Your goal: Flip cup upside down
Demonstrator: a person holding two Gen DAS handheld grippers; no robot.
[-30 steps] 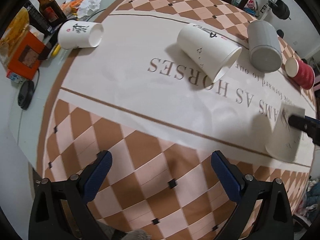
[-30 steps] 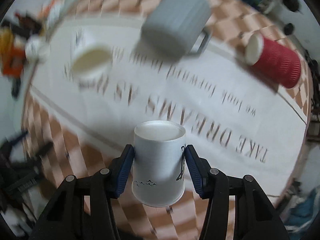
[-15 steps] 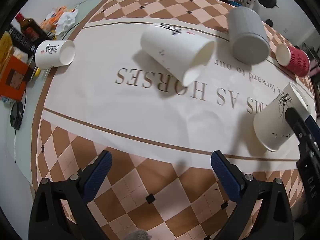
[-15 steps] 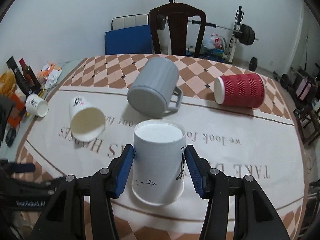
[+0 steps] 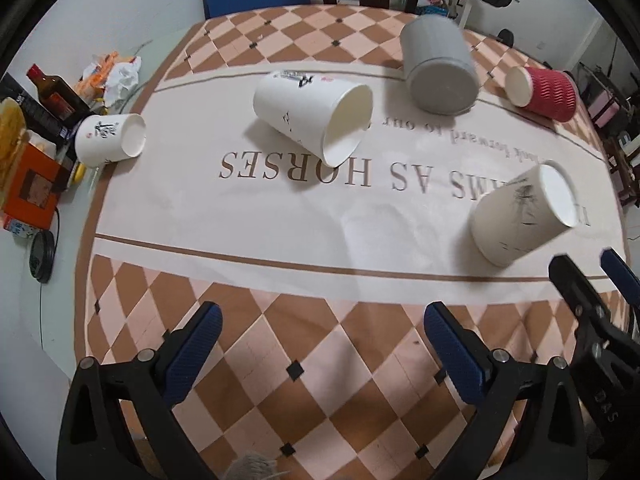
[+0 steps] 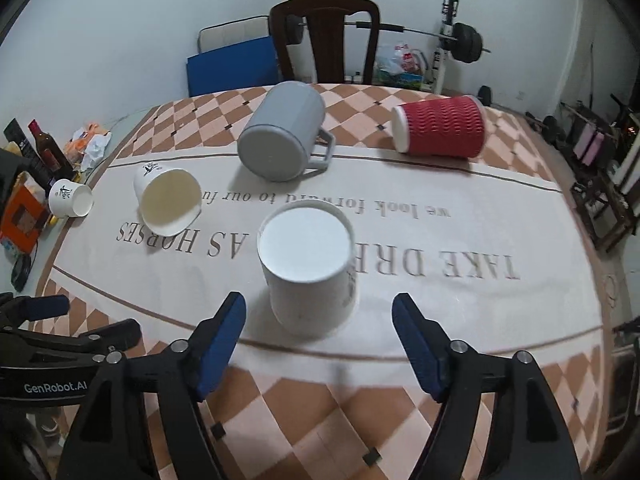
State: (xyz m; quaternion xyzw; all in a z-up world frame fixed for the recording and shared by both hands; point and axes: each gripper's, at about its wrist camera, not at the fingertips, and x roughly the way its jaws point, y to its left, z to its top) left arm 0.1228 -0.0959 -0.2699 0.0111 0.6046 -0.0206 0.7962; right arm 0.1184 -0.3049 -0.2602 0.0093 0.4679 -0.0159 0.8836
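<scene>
A white paper cup (image 6: 308, 268) with black drawings stands upside down on the tablecloth, flat base up, in the right wrist view; it also shows in the left wrist view (image 5: 524, 216). My right gripper (image 6: 320, 340) is open just behind it, fingers apart and off the cup. My left gripper (image 5: 324, 348) is open and empty over the checkered cloth near the table's front edge. A second white cup (image 5: 316, 120) lies on its side, mouth toward me. A small white cup (image 5: 110, 140) lies on its side at the left edge.
A grey mug (image 6: 284, 140) with a handle and a red ribbed cup (image 6: 440, 128) lie on their sides at the far side. Bottles, an orange box (image 5: 28, 184) and snack bags crowd the left edge. A dark chair (image 6: 324, 36) stands behind the table.
My right gripper has set the white cup down upside down, opened and pulled back from it. The left gripper view has shifted slightly; its jaws stay open.
</scene>
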